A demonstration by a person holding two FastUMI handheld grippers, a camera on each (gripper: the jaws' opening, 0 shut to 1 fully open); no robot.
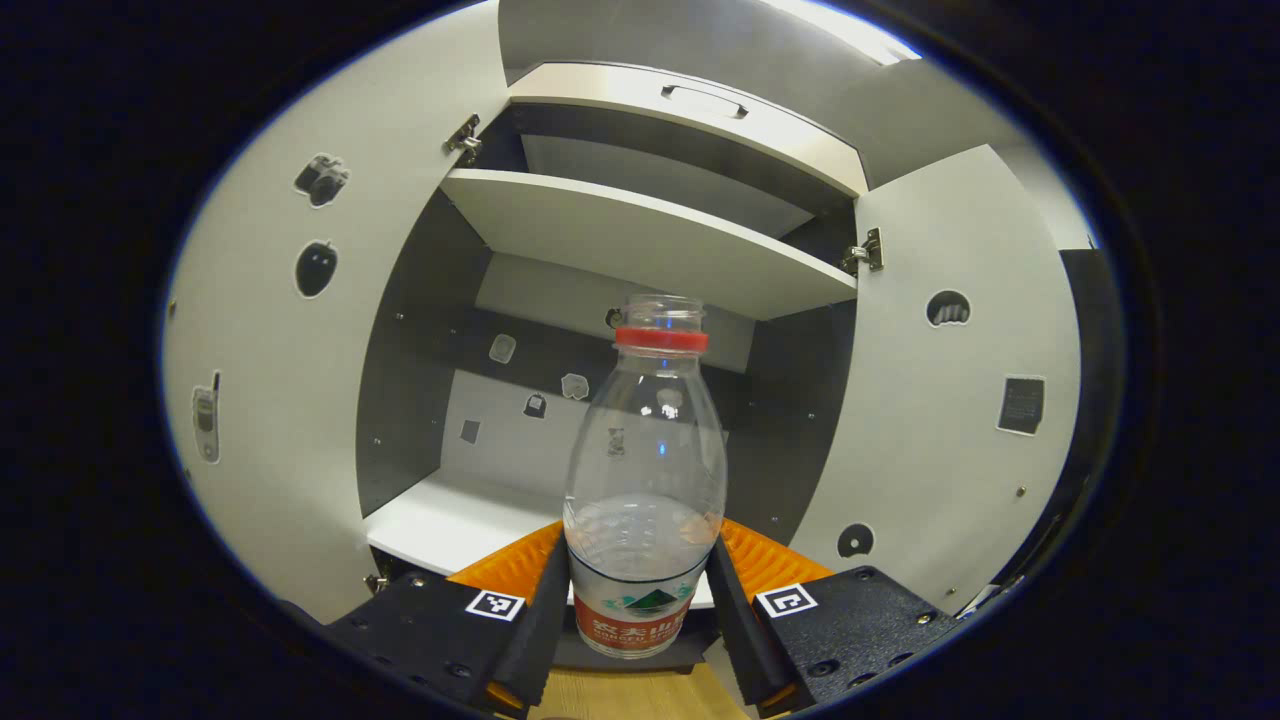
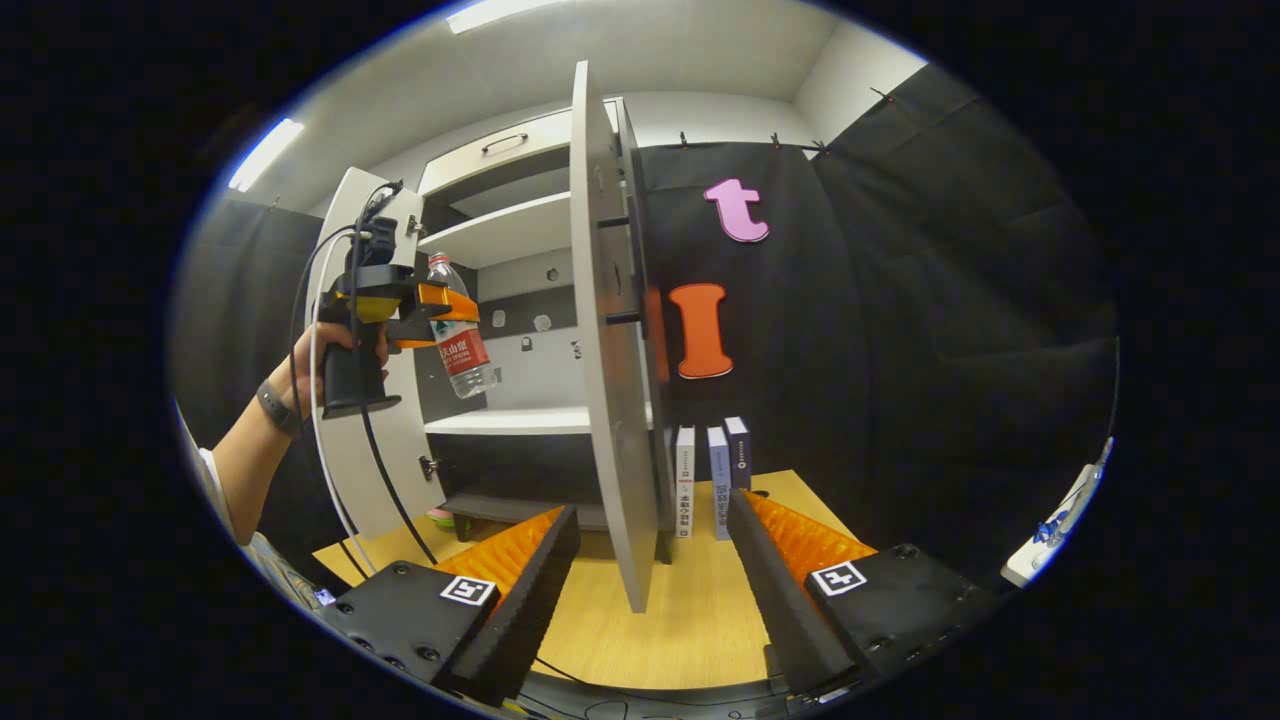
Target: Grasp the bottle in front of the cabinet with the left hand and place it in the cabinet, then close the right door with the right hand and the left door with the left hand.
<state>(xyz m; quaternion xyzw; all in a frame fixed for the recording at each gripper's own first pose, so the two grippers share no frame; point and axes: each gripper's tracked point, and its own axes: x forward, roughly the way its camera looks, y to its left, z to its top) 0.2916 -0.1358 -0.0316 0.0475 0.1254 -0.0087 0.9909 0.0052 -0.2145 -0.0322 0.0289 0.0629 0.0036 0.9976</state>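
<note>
A clear plastic bottle (image 1: 645,480) with a red neck ring and no cap stands upright between the fingers of my left gripper (image 1: 640,590), which is shut on its lower part. It hangs in front of the open white cabinet (image 1: 620,240), above the level of the lower shelf (image 1: 440,520). In the right gripper view, a hand holds the left gripper (image 2: 425,310) with the bottle (image 2: 460,335) before the cabinet opening. My right gripper (image 2: 655,570) is open, low over the wooden table, with the edge of the right door (image 2: 605,340) straight ahead.
Both cabinet doors stand wide open: left door (image 1: 290,380), right door (image 1: 950,400). An upper shelf (image 1: 650,235) crosses the cabinet. Three upright books (image 2: 710,475) stand on the wooden table (image 2: 690,620) right of the cabinet. A cable hangs from the left gripper.
</note>
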